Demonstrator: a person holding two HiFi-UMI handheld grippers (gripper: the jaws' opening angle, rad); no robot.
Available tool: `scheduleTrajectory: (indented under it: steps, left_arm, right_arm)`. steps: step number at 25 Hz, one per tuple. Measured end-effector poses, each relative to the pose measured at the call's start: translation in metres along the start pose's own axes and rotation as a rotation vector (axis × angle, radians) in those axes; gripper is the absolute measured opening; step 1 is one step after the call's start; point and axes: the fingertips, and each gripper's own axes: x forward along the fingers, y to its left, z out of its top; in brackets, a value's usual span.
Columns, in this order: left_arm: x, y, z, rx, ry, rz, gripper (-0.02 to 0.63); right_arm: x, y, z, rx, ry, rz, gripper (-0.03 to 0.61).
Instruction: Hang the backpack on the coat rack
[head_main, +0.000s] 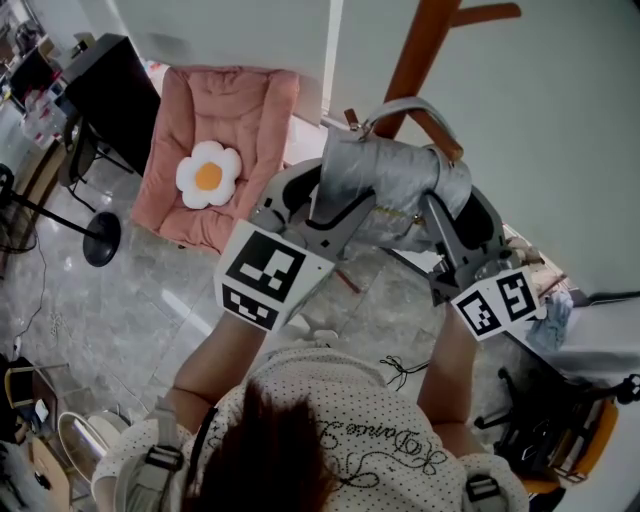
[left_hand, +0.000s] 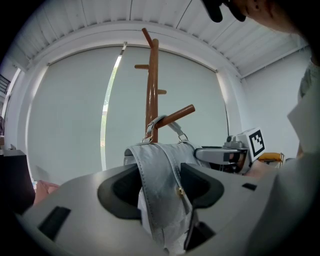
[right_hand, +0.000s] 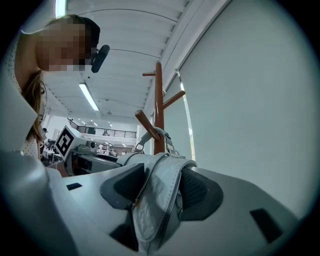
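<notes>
I hold a grey backpack up between both grippers, close against the brown wooden coat rack. Its top handle loops over a slanting peg of the rack. My left gripper is shut on the backpack's left side, and grey fabric fills the space between its pads. My right gripper is shut on the right side, with a fold of the bag pinched between its pads. From the right gripper view the handle sits on the peg.
A pink padded chair with an egg-shaped cushion stands at the left behind the rack. A black round stand base and a dark desk are further left. A black and orange chair is at the lower right. A pale wall rises behind the rack.
</notes>
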Motion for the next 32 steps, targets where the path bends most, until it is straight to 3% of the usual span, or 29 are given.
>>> scheduleTrajectory:
  steps: [18, 27, 32]
  left_arm:
    - [-0.017, -0.005, -0.003, 0.004, -0.077, 0.001, 0.235]
    - [-0.025, 0.005, -0.017, 0.015, -0.025, 0.028, 0.235]
    - [-0.032, 0.017, -0.028, -0.036, -0.001, 0.033, 0.235]
  right_arm:
    - [-0.017, 0.012, -0.01, -0.023, -0.005, -0.051, 0.253]
    - [-0.026, 0.01, -0.026, -0.01, 0.046, -0.101, 0.273]
    - [-0.028, 0.008, -0.028, -0.015, 0.058, -0.135, 0.27]
